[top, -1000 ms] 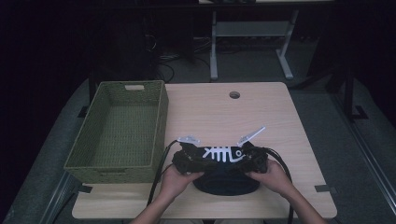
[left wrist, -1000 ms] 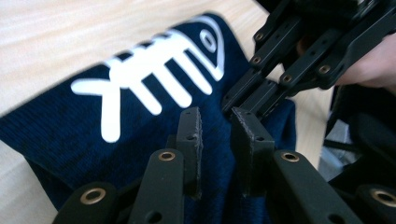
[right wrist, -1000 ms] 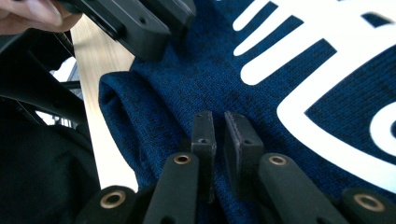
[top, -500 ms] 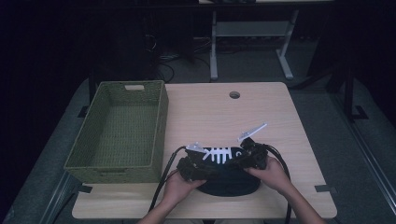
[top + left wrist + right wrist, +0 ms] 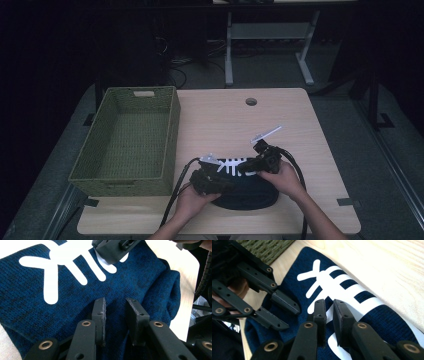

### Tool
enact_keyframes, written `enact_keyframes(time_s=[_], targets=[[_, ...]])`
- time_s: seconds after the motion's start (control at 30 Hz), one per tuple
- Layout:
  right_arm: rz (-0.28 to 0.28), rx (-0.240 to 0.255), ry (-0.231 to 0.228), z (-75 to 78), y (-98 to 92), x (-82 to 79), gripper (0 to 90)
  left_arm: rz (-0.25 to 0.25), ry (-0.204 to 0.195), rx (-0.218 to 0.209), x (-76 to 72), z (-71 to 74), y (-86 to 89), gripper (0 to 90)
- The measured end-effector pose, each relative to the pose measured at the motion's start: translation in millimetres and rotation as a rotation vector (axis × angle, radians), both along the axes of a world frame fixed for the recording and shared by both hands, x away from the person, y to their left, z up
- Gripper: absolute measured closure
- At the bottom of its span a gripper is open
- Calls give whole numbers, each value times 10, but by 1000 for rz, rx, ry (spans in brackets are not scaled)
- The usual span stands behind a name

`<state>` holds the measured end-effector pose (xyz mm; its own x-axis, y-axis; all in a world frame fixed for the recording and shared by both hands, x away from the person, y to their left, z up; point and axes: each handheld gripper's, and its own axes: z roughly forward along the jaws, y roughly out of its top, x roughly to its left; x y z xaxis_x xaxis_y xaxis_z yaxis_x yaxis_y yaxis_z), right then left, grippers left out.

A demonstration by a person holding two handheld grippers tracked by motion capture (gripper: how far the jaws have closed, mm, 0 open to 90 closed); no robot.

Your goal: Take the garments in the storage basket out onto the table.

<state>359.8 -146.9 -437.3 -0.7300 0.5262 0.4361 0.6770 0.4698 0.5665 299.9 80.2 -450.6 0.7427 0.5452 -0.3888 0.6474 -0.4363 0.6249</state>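
Sweater [image 5: 248, 192] under both tongs (folded), table

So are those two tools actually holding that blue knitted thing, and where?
Hard to tell. Both the left tool and the right tool sit over the blue knit garment, jaws narrowly apart, but no pinched fabric shows between either pair.

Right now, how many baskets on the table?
1. The green woven basket sits on the table's left side, beside the dark blue knit garment. No others in sight.
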Motion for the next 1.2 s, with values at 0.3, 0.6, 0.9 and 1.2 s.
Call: enact_keyframes(time_s=[0.3, 0.6, 0.9, 1.2], targets=[[-11, 2, 14, -72, -18, 22, 833, 7, 1, -5, 0, -21, -4, 701], [-8, 24, 5, -3, -37, 5, 777, 8, -7, -31, 56, 108, 31, 682], [-106, 39, -36, 198, -285, 64, 741, 133, -87, -53, 317, 329, 146, 658], [-161, -19, -9, 34, -390, 132, 737, 221, -55, 3, 523, 133, 180, 630]])
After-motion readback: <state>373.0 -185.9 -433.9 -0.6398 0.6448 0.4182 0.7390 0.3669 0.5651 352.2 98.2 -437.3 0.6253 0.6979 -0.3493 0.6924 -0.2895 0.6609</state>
